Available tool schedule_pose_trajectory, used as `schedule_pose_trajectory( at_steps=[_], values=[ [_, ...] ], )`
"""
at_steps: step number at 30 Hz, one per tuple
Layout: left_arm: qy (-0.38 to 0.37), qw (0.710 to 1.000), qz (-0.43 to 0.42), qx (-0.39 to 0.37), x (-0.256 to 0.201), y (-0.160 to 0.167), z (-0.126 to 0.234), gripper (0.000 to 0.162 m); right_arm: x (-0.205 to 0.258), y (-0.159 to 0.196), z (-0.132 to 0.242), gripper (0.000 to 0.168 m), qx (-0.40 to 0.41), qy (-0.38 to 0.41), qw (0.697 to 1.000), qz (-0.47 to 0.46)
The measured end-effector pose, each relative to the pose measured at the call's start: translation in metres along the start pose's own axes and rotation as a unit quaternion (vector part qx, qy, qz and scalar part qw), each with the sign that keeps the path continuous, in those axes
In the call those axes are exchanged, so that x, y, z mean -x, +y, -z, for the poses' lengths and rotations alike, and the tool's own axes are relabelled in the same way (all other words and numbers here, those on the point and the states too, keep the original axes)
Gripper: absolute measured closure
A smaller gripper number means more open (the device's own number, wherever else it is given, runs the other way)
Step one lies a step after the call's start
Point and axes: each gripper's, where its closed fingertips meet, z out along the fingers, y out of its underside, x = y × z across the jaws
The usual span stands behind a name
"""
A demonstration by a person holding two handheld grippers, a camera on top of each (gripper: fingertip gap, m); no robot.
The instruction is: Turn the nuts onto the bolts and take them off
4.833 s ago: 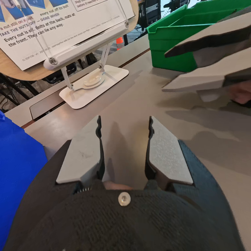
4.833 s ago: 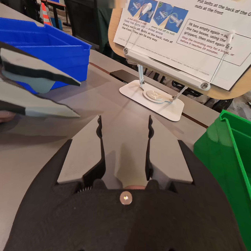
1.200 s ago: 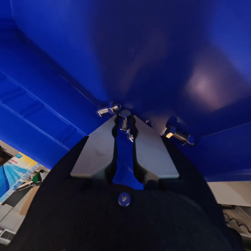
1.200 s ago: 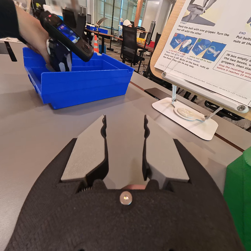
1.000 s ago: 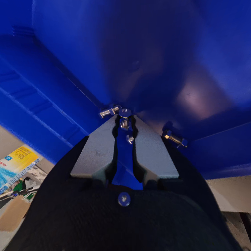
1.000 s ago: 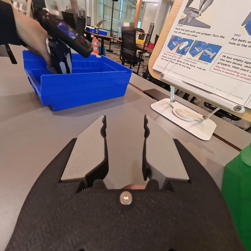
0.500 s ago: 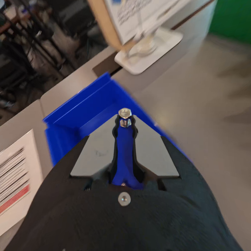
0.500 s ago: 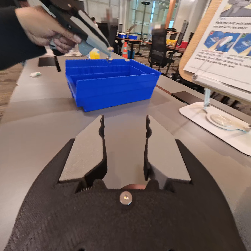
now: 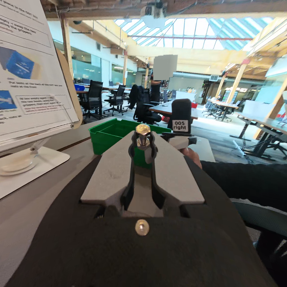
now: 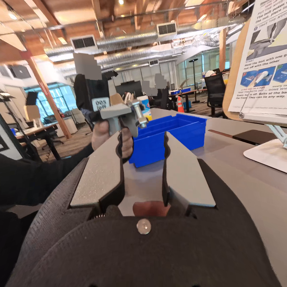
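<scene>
Grey is the table [image 10: 233,170] under both of your tools, and it carries the biggest things: the instruction board on its white stand [image 9: 31,155] at the far left in the left wrist view, the blue bin [image 10: 163,136] seen far ahead in the right wrist view, and the green bin [image 9: 108,136] seen just behind the fingertips in the left wrist view. Your left gripper [image 9: 142,140] is closed almost fully on the bolt [image 9: 142,136], holding it by the shank between the notched tips; the hexagonal head stands above the tips. In the right wrist view you see the same left gripper [image 10: 136,118] raised in your hand [image 10: 108,138] above the near edge of the blue bin, with the bolt [image 10: 139,112] tilted and its threaded end pointing down to the right. The nut [image 9: 142,144] sits on the thread, just under the head side in the left wrist view and near the lower end of the bolt in the right wrist view [image 10: 143,120]. Your right gripper [image 10: 142,142] is spread wide and holds nothing; it is a little below the bolt and apart from it.
</scene>
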Motion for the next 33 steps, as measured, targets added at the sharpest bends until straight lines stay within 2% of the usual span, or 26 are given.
schedule_pose_trajectory(
  at_steps=[6,12,17,25,30,33],
  values=[
    [0.025,1.000,-0.009,-0.010,-0.012,0.017,-0.003,0.148,0.016,0.004,-0.002,0.132,-0.004,-0.091,0.993,-0.076],
    [0.040,0.999,0.013,-0.028,-0.018,0.020,-0.003,0.148,0.017,0.015,-0.006,0.153,-0.004,-0.118,0.986,-0.114],
    [0.019,1.000,-0.003,0.000,-0.008,0.030,-0.002,0.148,0.004,0.015,-0.002,0.153,-0.008,-0.098,0.987,-0.124],
    [-0.004,0.996,0.036,0.083,0.020,0.068,0.003,0.147,-0.023,0.050,-0.005,0.153,0.092,-0.013,0.992,-0.090],
    [-0.018,0.990,0.038,0.132,0.029,0.087,0.008,0.145,-0.030,0.071,-0.006,0.153,0.141,0.007,0.985,-0.096],
    [-0.022,0.986,0.044,0.160,0.033,0.095,0.012,0.138,-0.031,0.079,-0.005,0.153,0.165,0.009,0.982,-0.088]
  ],
)
